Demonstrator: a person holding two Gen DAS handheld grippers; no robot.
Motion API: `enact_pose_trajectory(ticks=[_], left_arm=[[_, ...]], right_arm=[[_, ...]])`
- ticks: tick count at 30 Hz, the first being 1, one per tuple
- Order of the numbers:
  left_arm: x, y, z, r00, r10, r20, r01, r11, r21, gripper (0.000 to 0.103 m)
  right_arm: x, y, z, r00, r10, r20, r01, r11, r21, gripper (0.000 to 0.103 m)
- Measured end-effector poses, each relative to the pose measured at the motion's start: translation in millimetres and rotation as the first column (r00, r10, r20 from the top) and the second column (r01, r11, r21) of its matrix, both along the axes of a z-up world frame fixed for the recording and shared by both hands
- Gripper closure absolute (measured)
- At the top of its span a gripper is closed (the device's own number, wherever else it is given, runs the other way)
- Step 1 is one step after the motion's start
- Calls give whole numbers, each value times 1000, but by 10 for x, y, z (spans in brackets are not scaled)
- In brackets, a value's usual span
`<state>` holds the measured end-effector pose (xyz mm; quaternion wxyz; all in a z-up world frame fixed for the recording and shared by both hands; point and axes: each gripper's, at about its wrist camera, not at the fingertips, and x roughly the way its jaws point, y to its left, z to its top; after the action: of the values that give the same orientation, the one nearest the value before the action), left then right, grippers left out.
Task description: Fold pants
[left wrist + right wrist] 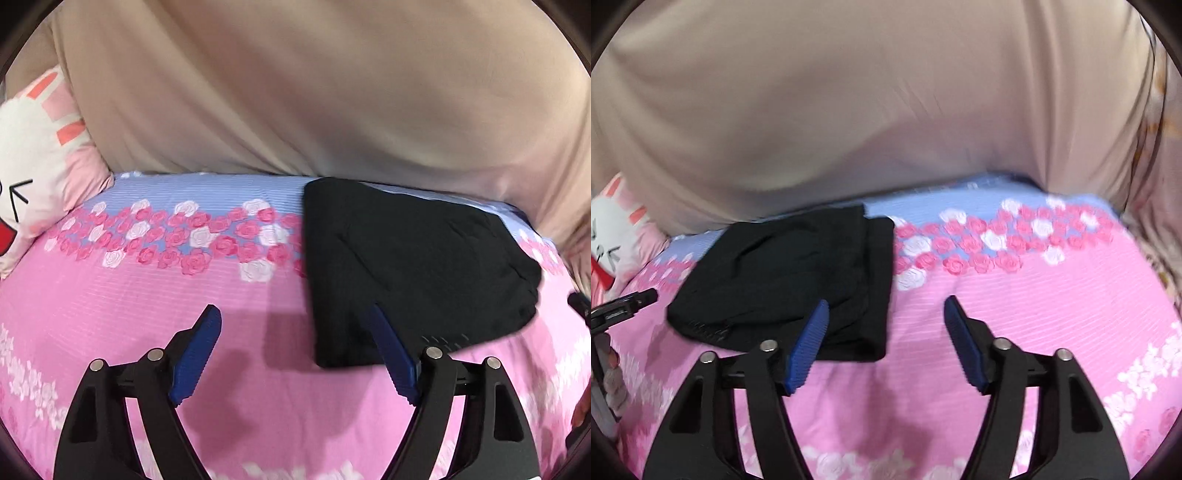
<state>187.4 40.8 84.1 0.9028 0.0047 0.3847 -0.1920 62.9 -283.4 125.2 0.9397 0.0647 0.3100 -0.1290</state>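
Observation:
The black pants [413, 266] lie folded into a compact stack on the pink floral bedsheet [129, 306]. In the left wrist view my left gripper [293, 310] is open just above the sheet at the stack's near left corner. Its right finger [388, 343] overlaps the pants' edge and no cloth is between the jaws. In the right wrist view the pants [775, 266] lie left of centre. My right gripper [886, 302] is open at their near right corner, its left finger [809, 343] over the black cloth, holding nothing.
A beige cloth [295, 92] hangs along the far side of the bed. A white and pink bunny pillow [37, 166] sits at the far left. Bare bedsheet [1034, 314] stretches to the right of the pants. The other gripper's tip [628, 304] shows at the left edge.

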Motion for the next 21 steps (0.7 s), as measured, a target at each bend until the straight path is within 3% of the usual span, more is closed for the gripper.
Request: enact_pose_trajectory(ticks=[4, 6, 8, 10, 17, 19, 21], left_arm=[[-244, -355, 145, 996, -77, 44, 75, 996, 42, 22], [-286, -532, 143, 994, -91, 52, 88, 994, 71, 22], [-285, -678, 62, 993, -112, 28, 110, 990, 89, 22], [-276, -759, -38, 994, -111, 1, 111, 989, 100, 22], [-483, -774, -64, 992, -120, 25, 117, 989, 95, 22], [-585, -753, -58, 993, -116, 33, 113, 990, 88, 22], [-709, -727, -68, 993, -108, 38, 104, 990, 90, 22]], right_arm=[[299, 233, -17, 997, 63, -40, -64, 997, -31, 67], [514, 141, -316, 990, 27, -142, -33, 999, -40, 69], [622, 9, -581, 977, 12, -214, -8, 1000, 18, 69], [509, -13, -556, 985, -3, -174, 13, 998, 58, 69], [-102, 422, -171, 999, -27, -32, 26, 999, -47, 65], [-216, 514, -191, 999, -36, -22, 35, 998, -57, 61], [-332, 603, -248, 999, -44, -16, 43, 997, -59, 49]])
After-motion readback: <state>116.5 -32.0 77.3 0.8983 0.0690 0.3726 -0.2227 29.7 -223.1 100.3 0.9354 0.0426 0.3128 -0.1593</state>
